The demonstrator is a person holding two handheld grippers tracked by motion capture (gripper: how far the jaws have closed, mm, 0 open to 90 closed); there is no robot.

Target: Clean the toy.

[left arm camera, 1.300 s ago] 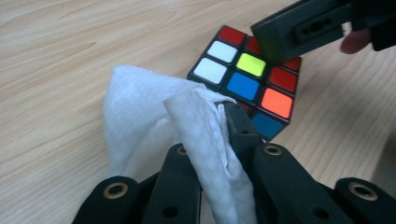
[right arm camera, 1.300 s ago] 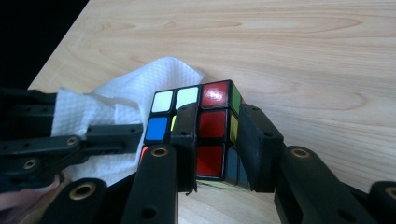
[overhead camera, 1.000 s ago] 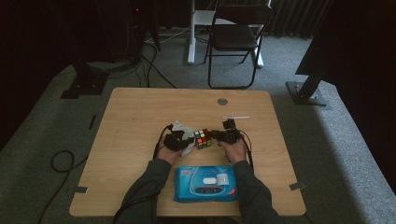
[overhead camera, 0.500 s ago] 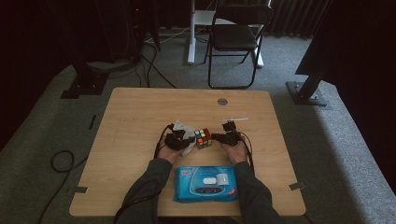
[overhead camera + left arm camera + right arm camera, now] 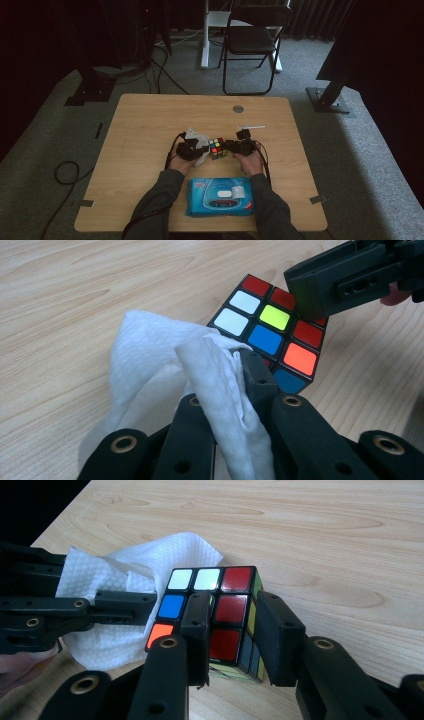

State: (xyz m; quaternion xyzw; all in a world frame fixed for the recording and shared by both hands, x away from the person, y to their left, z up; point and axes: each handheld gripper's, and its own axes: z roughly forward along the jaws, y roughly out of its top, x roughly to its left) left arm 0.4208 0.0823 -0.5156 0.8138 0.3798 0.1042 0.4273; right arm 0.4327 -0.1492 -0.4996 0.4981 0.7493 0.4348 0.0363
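The puzzle cube (image 5: 217, 148) sits on the wooden table (image 5: 150, 120), near the middle, between the 2 hands. The right gripper (image 5: 232, 645) has its jaws squeezed on 1 side layer of the cube and holds it still. The left gripper (image 5: 227, 390) has its jaws pinched shut on a white wipe (image 5: 165, 360), and the wipe touches the cube's side. To wipe well, I think the right one should hold the cube tight, so it cannot slip. The left one should rub softly and cover each colored square. A blue pack of wipes (image 5: 220, 196) lies close to the person.
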